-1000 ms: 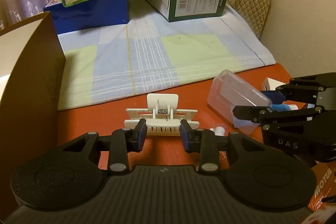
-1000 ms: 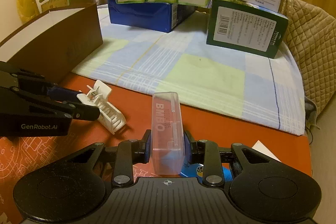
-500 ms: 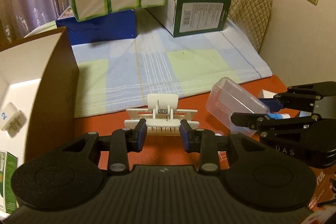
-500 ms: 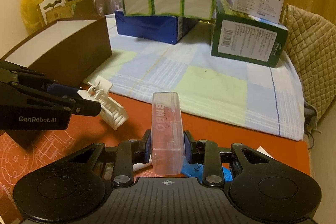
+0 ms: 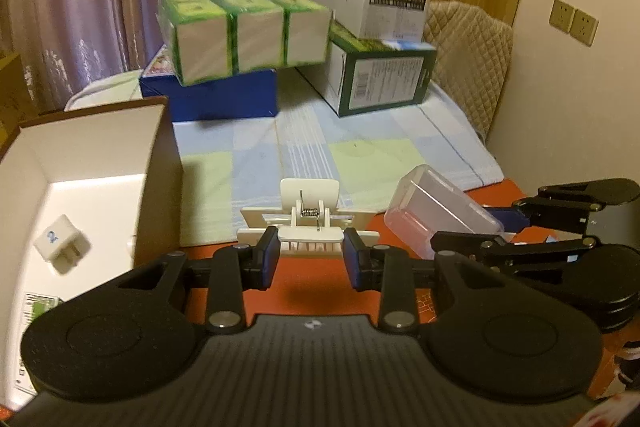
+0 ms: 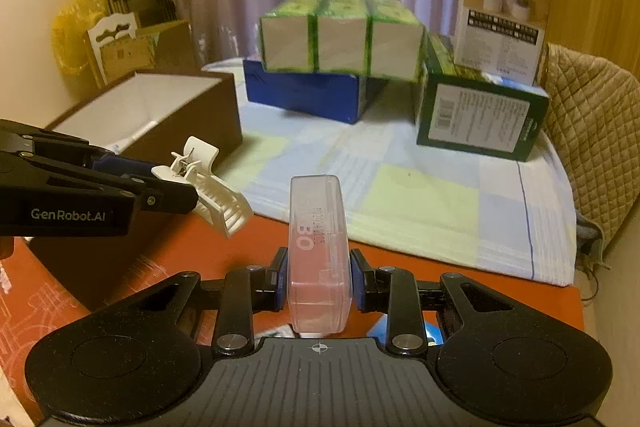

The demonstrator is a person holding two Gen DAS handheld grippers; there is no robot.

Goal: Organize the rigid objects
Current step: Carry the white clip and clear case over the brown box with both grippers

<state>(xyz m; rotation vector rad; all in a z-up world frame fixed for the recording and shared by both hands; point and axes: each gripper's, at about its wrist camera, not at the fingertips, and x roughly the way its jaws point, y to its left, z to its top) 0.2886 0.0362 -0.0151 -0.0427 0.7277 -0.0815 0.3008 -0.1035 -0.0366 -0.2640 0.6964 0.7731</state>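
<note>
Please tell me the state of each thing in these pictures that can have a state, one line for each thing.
left claw: shut on the white clip.
white clip: held, off the table.
right claw: shut on the clear plastic case.
clear plastic case: held, closed.
brown box: open at the top.
white plug adapter: lying inside the brown box.

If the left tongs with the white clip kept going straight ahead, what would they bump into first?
Probably the checked cloth on the surface ahead: the left tongs, shut on the white clip, point forward and downward at it. The brown box sits just left of that line. Depth is hard to judge.
</note>
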